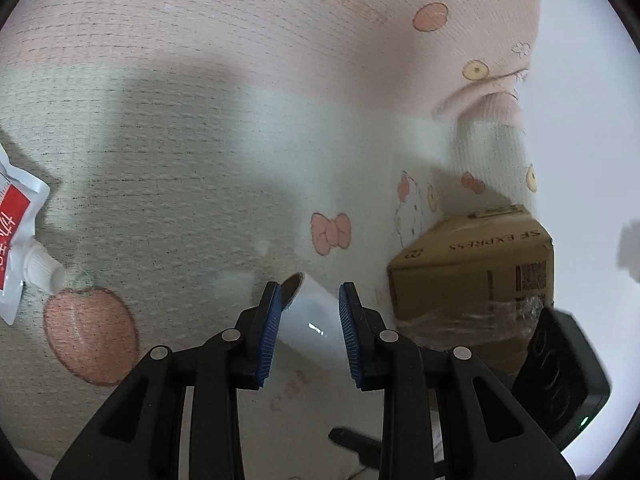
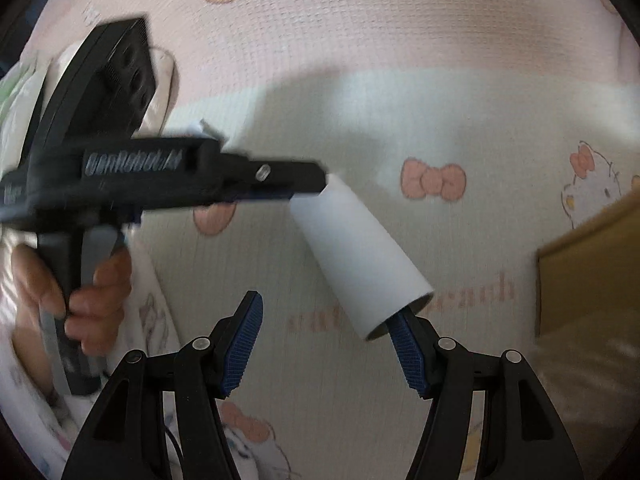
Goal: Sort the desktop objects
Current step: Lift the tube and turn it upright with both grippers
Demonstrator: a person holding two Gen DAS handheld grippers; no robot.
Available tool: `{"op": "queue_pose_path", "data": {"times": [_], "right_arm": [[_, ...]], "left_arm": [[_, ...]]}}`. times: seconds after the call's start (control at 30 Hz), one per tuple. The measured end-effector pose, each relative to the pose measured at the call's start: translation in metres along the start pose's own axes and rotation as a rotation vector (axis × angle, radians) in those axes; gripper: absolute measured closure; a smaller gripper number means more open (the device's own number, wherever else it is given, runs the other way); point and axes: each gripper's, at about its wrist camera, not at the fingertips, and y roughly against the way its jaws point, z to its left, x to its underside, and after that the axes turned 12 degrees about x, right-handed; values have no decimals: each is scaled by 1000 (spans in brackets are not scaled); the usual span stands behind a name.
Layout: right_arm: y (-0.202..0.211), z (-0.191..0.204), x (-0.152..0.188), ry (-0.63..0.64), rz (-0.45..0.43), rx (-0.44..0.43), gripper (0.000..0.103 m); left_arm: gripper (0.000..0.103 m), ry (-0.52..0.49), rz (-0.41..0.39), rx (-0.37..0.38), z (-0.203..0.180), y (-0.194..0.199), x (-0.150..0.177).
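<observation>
A white cardboard tube (image 1: 310,320) lies between the blue pads of my left gripper (image 1: 307,292), which is shut on one end of it. In the right wrist view the tube (image 2: 360,256) slants from the left gripper's fingertips (image 2: 308,184) down toward my right gripper (image 2: 328,316). My right gripper is open; its right fingertip (image 2: 404,328) reaches into the tube's open lower end. A red and white squeeze pouch (image 1: 16,232) with a white cap lies at the far left.
A brown SF Express cardboard box (image 1: 476,276) stands to the right, also at the right edge of the right wrist view (image 2: 592,260). Everything rests on a pink and cream cartoon-print cloth (image 1: 180,160). The right gripper's black body (image 1: 560,372) shows at lower right.
</observation>
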Motion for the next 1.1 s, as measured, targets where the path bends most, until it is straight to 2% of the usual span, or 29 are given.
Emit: {"op": "queue_pose_path", "data": {"times": [0.07,0.17,0.27,0.43,0.53,0.7,0.87,1.1], "right_arm": [[-2,7,8,16,8,15,41],[-4,5,14,19,22,49,41],[-1,-2,14,-11,23,41,41],[15,-4,5,12,-16,66,40],[30,-17,16,53,-55,76,40],[38,-23,18,167,-116,183,40],[31,-10,26,256,-138,189,40],[2,0,12,312,-126,180,40]], "left_arm": [[58,3,-5,-8,4,8,7],[54,0,-55,13,-2,17,12],[47,40,-102,45,-2,24,19],[47,94,-143,22,-1,28,38],[47,115,-176,24,-3,29,47],[47,170,-211,9,1,26,61],[47,196,-220,0,5,20,63],[47,287,-203,52,21,3,58]]}}
